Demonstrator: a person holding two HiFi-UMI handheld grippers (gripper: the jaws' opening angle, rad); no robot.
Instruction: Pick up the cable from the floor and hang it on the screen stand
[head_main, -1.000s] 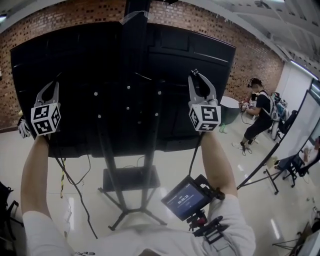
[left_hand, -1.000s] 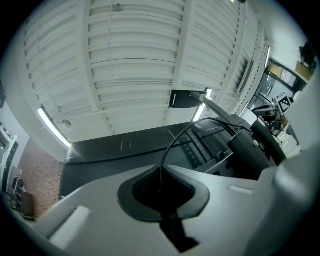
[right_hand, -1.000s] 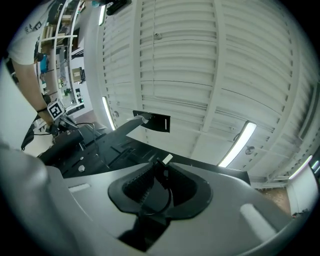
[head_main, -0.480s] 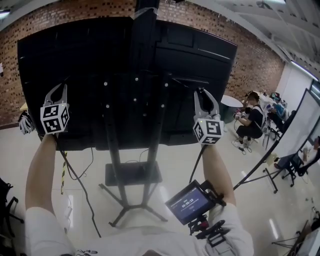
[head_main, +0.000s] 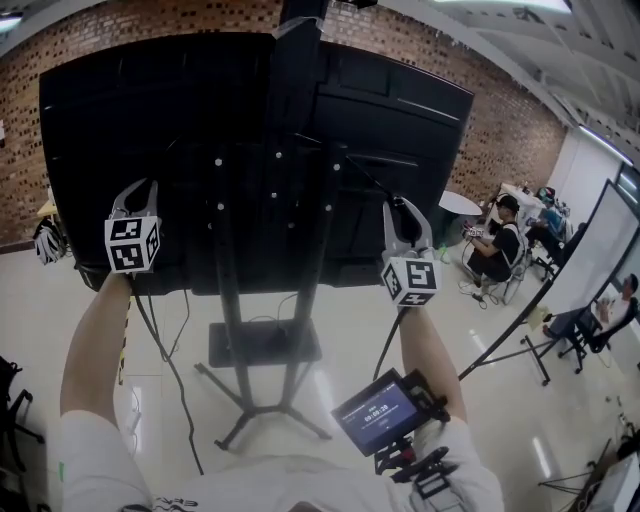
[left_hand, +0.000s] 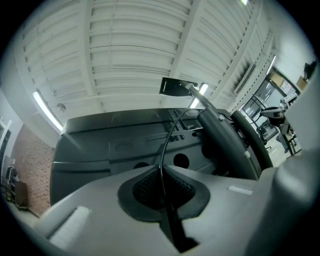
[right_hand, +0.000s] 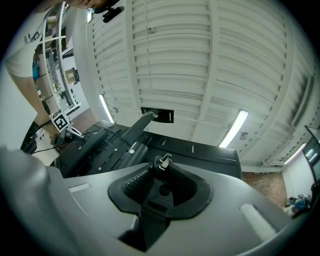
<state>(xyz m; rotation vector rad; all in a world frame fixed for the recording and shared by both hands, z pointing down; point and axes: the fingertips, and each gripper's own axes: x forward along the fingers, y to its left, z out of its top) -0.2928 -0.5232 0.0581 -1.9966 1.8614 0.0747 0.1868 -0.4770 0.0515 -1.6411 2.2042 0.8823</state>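
Note:
The big black screen (head_main: 150, 130) shows its back, carried on a black stand (head_main: 232, 300) with a floor base (head_main: 262, 345). A thin black cable (left_hand: 167, 140) runs up between the jaws of my left gripper (left_hand: 161, 187) toward the top of the stand. In the head view my left gripper (head_main: 138, 190) is raised at the screen's lower left, shut on that cable. My right gripper (head_main: 400, 205) is up near the screen's lower right. Its jaws (right_hand: 159, 182) are shut on the cable's plug (right_hand: 162, 161), whose metal tip sticks out. Cable (head_main: 388, 335) hangs below the right gripper.
Loose cable (head_main: 165, 370) trails down to the floor left of the stand. A small monitor rig (head_main: 385, 410) sits at my chest. People (head_main: 495, 245) sit at the back right by a table. A slanted board on a tripod foot (head_main: 520, 350) stands to the right.
Both grippers have come lower against the screen's back; the left one has also moved right. The person at the back right has gone from standing bent over to sitting.

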